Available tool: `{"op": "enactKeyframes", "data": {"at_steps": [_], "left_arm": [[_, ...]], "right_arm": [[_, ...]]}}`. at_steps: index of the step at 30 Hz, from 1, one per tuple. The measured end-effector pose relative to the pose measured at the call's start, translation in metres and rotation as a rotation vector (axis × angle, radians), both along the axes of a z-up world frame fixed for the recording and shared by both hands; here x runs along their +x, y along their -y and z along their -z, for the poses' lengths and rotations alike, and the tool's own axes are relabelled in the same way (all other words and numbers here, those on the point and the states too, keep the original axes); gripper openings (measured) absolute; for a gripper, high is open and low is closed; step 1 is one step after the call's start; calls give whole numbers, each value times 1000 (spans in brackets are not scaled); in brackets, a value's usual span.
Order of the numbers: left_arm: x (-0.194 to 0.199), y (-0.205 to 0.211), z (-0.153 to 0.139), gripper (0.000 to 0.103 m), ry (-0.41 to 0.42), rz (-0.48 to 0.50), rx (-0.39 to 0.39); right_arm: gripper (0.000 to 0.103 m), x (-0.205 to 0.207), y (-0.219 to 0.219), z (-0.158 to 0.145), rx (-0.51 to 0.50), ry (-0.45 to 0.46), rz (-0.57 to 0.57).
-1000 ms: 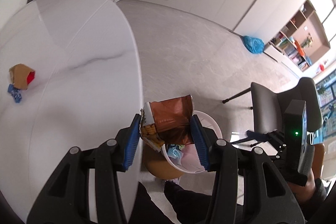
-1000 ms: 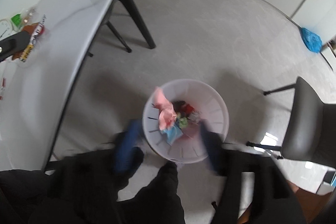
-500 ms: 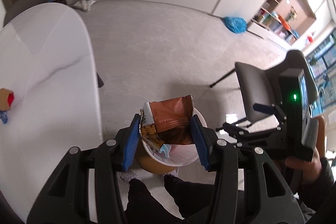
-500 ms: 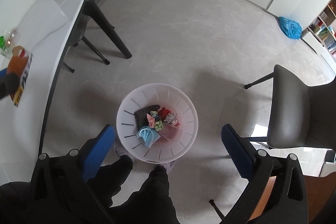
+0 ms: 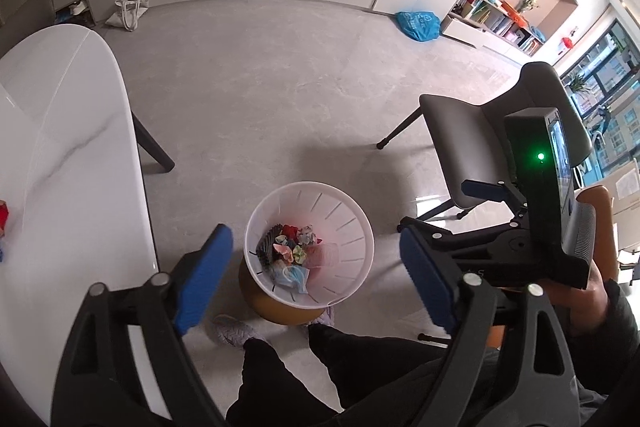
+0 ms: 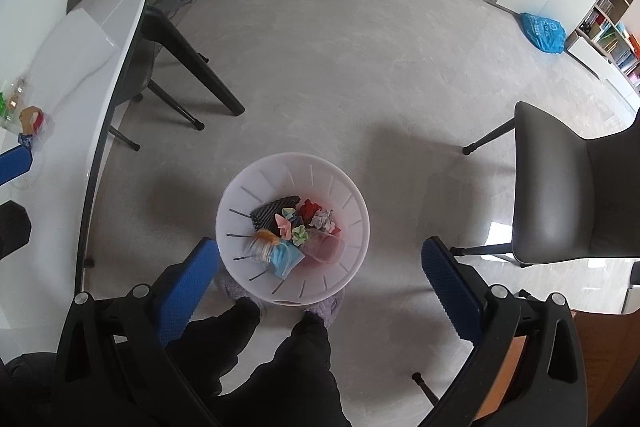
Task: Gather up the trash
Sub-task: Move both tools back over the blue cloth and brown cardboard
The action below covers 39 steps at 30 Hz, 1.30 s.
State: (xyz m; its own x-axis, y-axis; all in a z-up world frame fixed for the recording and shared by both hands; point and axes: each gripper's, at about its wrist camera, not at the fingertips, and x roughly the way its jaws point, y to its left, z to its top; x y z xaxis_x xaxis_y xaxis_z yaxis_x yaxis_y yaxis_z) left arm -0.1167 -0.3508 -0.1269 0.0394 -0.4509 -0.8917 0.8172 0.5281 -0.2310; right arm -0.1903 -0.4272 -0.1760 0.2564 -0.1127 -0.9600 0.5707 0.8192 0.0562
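Two handheld grippers hang over a white slotted waste basket (image 6: pixel 352 187) standing on the floor between the person's feet. The left gripper (image 5: pixel 316 267) is directly above the basket with its jaws opening and nothing between them. The right gripper (image 6: pixel 320 279) has its jaws spread wide and empty, framing the same basket. Inside lies a heap of crumpled trash (image 6: pixel 298 233): a dark ridged wrapper, red, pink and green scraps, a blue mask, and a blurred brown-orange piece near the left wall. More trash (image 6: pixel 32 119), a brown and red wrapper with a blue scrap, waits on the white bench (image 6: pixel 80 67) to the left. Likely best now: swing one gripper back over the bench, jaws wide, and close squarely across that wrapper.
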Motion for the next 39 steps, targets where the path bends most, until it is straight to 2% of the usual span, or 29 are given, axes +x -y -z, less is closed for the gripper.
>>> {"op": "enactKeyframes", "data": {"at_steps": [15,21,26,32,39], "left_arm": [[7,-15,-3,83,2,-45,-18],[20,-31,-6,83,7,-112,-32],[45,-61,-11,84,20,-234,-35],[84,-118,-14,84,37,-426,-30],[125,-189,-7,84,101,-663,15]], "right_arm": [[100,9,-12,-3,-6,0,-34],[100,24,-21,-12,-16,19,-69],[100,61,-45,-27,-32,65,-155],[100,121,-89,-38,-29,110,-296],[100,182,-144,-43,-14,126,-440]]}}
